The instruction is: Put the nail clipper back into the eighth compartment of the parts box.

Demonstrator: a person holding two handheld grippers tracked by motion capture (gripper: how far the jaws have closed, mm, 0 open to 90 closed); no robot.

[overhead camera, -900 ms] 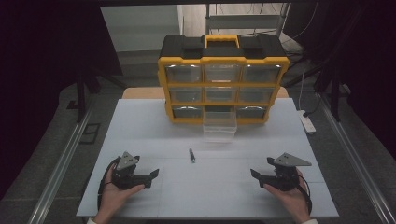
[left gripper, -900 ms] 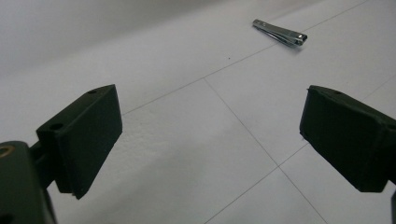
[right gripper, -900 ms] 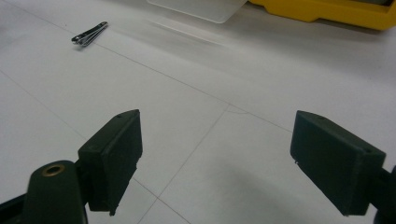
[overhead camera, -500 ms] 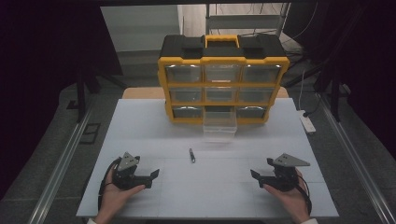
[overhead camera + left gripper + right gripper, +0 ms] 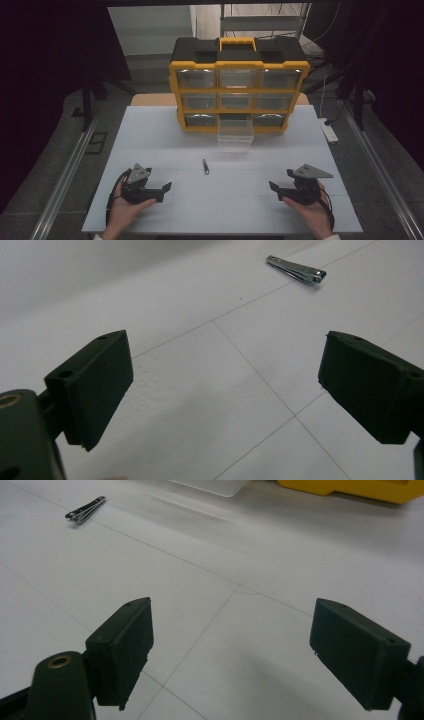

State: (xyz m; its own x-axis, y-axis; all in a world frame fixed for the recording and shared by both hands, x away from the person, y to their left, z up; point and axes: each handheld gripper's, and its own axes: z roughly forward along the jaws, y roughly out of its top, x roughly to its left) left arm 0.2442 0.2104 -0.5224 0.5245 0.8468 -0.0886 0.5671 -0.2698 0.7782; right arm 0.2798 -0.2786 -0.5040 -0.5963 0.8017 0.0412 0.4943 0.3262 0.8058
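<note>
Fingers: left gripper point(image 5: 166, 186) and right gripper point(image 5: 273, 186) both spread apart, nothing between them.
Change: none; both hands rest as before.
Room: bare white desk point(image 5: 150, 145) all round.
Small metal nail clipper point(image 5: 205, 166): mid-desk between grippers, long axis running toward the yellow drawer organiser point(image 5: 239, 90).

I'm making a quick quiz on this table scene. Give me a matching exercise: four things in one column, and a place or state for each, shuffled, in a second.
Things:
1. nail clipper
2. clear drawer
3. left tool
4. organizer handle

Places or states:
A. pulled out of the bottom row of the yellow organizer
B. on top of the case, yellow
C. lying flat on the white table, between the two tools
D. jaws open, nothing between them

Pairs: 1-C, 2-A, 3-D, 4-B
</note>
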